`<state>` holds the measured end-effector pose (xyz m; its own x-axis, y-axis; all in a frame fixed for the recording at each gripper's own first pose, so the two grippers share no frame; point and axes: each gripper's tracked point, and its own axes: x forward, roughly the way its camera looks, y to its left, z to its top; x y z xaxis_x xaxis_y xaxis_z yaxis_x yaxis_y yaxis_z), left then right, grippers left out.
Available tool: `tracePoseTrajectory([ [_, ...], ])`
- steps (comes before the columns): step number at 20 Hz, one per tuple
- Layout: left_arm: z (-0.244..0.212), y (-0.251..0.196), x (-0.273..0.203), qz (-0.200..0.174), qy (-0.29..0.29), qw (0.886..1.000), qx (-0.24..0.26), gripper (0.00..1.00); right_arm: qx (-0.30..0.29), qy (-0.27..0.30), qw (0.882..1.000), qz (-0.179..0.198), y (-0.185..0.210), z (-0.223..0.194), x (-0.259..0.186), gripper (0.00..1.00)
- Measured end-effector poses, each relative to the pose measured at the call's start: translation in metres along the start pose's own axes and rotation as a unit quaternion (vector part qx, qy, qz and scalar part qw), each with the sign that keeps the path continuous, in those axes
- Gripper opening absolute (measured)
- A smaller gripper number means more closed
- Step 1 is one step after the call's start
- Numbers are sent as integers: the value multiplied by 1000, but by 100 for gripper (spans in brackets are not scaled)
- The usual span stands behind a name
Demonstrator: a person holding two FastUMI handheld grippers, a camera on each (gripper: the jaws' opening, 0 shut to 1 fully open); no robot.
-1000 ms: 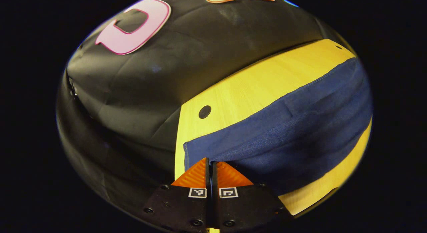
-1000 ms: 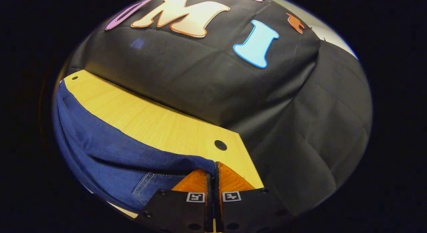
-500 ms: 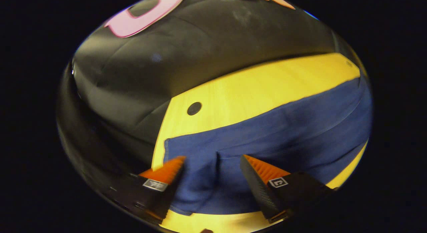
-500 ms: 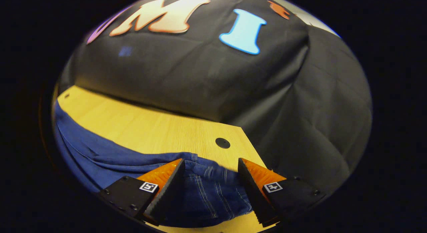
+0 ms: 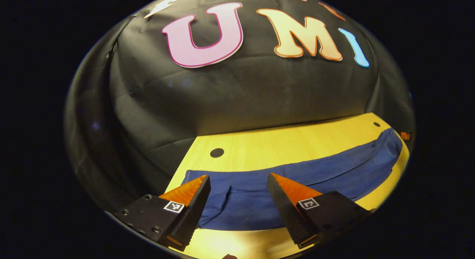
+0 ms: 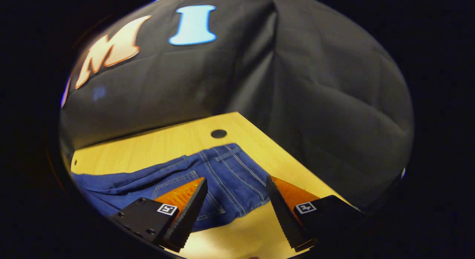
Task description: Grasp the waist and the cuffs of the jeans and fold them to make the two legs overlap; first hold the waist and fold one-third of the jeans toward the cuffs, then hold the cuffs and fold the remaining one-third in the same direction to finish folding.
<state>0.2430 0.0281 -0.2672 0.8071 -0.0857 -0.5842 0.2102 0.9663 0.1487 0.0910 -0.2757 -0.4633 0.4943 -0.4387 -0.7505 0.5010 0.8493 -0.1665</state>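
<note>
Now I see the jeans (image 5: 297, 184) lying flat on the table (image 5: 282, 146), just beyond my left gripper (image 5: 239, 183) and right gripper (image 6: 235, 184), both with fingers apart, holding nothing.

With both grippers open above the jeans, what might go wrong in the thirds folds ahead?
1. The dark blue denim jeans show wrinkles along the legs; folding may trap them.
2. The waist end lies near the yellow wooden table corner; it may slide off.
3. The left gripper and right gripper, jaws open, may pinch one layer only.
</note>
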Motion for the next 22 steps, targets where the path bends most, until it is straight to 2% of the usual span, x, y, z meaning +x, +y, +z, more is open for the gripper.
tracePoseTrajectory([
  [3, 9, 0, -9, -10, -3, 1000, -14, 95, 51, 34, 998, -23, -19, -17, 13, 99],
  [6, 6, -1, -7, -5, -1, 1000, -7, 95, 84, 63, 994, -31, -27, -33, 29, 96],
  [9, 2, -2, -2, -2, 9, 1000, -2, 95, 121, 88, 989, -19, -33, -33, 33, 95],
  [10, 2, -1, -2, 0, 12, 1000, -1, 95, 138, 100, 985, -6, -36, -31, 31, 98],
  [11, 2, -3, -1, 0, 16, 1000, 2, 95, 159, 102, 982, 10, -36, -26, 28, 88],
  [15, 4, -7, -1, -2, 24, 999, 29, 95, 175, 97, 979, 40, -32, -27, 43, 27],
  [17, 6, -13, -3, -5, 19, 999, 33, 95, 155, 86, 983, 42, -39, -26, 43, 13],
  [18, 7, -14, -4, -10, 18, 999, 33, 95, 150, 77, 985, 27, -46, -20, 42, 15],
  [19, 7, -17, -3, -17, 21, 999, 33, 95, 146, 71, 987, 15, -55, -15, 45, 10],
  [20, 6, -19, -2, -21, 21, 999, 34, 95, 150, 65, 987, 1, -65, -12, 52, 10],
  [22, 7, -22, 0, -31, 18, 999, 28, 95, 147, 60, 987, -1, -70, -4, 59, 7],
])
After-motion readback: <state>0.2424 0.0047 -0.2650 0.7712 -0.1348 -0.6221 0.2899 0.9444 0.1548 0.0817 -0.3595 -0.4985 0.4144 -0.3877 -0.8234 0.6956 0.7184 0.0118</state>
